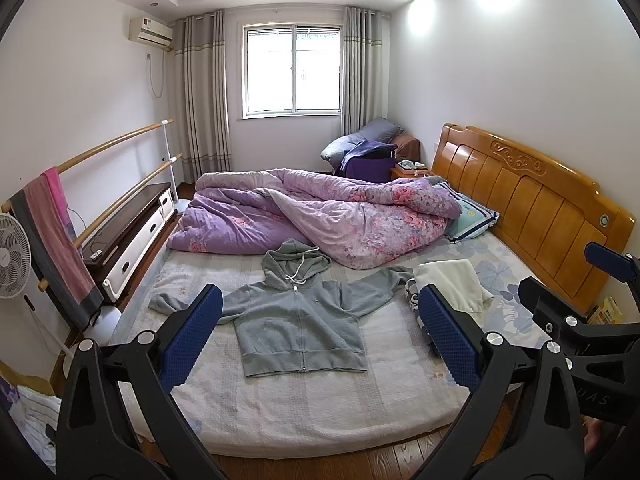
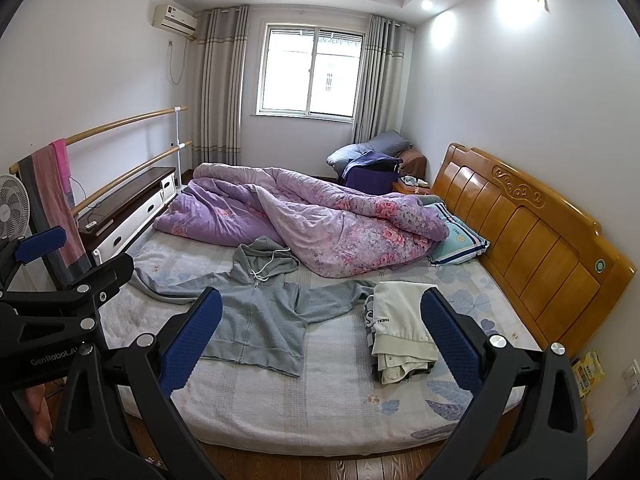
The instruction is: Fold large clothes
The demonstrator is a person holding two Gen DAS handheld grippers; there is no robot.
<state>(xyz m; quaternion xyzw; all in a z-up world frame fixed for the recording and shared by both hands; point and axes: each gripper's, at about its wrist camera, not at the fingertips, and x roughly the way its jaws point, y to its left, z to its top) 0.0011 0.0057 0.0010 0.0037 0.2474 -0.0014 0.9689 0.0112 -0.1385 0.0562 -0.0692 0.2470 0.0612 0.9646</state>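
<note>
Left wrist view: hoodie (image 1: 300, 320) lies spread flat on the bed (image 1: 320, 408) for folding — my left tongs (image 1: 320, 334) and right tongs (image 2: 320, 334) hover wide, empty.

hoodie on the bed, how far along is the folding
Done: a folded pile of pale clothes sits beside the headboard. In hand: nothing; the left gripper and right gripper hang open above the bed. Left: the grey hoodie lies flat, zipped, sleeves spread, with no fold made.
</note>
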